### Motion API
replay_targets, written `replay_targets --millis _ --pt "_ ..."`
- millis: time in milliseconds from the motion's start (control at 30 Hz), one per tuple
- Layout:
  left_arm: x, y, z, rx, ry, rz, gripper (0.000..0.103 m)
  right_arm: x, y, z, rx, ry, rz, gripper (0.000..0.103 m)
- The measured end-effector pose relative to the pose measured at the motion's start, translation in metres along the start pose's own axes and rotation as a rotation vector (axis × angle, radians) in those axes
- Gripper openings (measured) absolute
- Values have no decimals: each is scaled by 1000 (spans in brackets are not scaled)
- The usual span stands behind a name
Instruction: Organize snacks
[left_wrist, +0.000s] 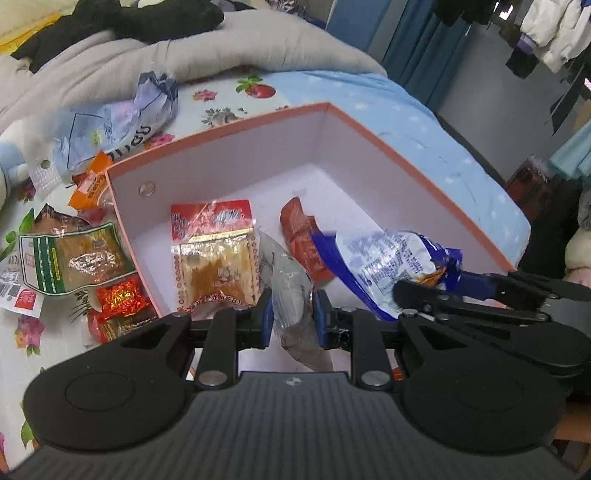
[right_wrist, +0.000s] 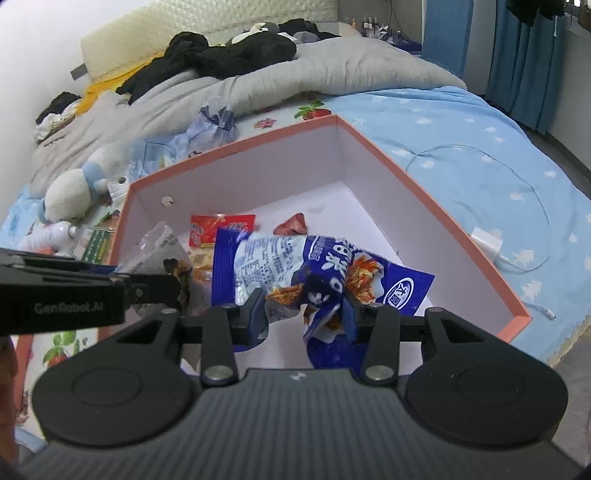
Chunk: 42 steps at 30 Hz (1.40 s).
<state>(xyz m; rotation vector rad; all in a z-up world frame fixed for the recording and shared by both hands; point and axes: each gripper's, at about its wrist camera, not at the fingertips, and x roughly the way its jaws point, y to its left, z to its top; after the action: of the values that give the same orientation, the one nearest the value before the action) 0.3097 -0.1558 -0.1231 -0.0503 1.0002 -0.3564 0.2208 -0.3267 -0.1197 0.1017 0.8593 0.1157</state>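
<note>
A pink-rimmed box (left_wrist: 236, 125) with a white inside stands open on the bed; it also shows in the right wrist view (right_wrist: 424, 195). Inside lie a red-topped clear snack packet (left_wrist: 214, 254) and a red sausage-like packet (left_wrist: 303, 236). My left gripper (left_wrist: 292, 319) is shut on a grey clear snack packet (left_wrist: 288, 280) over the box's near edge. My right gripper (right_wrist: 304, 314) is shut on a crumpled blue and white snack bag (right_wrist: 295, 266) above the box; that bag shows at the right in the left wrist view (left_wrist: 388, 258).
Loose snacks lie left of the box: a green-framed packet (left_wrist: 70, 258), red foil packets (left_wrist: 122, 299), an orange packet (left_wrist: 92, 184), and a pale blue bag (left_wrist: 118, 122). A plush toy (right_wrist: 77, 184), a grey duvet (right_wrist: 332, 70) and a white charger with cable (right_wrist: 487, 238) lie on the bed.
</note>
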Motion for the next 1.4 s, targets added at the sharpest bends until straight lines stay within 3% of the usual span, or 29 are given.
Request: replay_targets --millis 233,300,367,933,1033,1200,1400 --pt "-4 2 1 -8 7 -7 28 2 -7 -2 32 3 1 50" --pt "-9 3 0 -8 1 -10 37 0 -9 -3 51 -4 -6 59" --pt "-17 3 -1 -9 -19 -17 45 -3 -10 -3 59 -12 -7 61" --pt "-115 10 -35 -39 -215 -20 46 -73 18 -25 52 -189 80 61" --pt "-132 14 -44 -50 -220 -15 46 -86 29 -32 31 -214 96 61" --pt "-169 13 -69 -34 -275 7 46 -108 43 -55 6 -215 142 61" --pt "-195 20 -110 -82 -313 5 46 -133 64 -75 -34 -251 175 61"
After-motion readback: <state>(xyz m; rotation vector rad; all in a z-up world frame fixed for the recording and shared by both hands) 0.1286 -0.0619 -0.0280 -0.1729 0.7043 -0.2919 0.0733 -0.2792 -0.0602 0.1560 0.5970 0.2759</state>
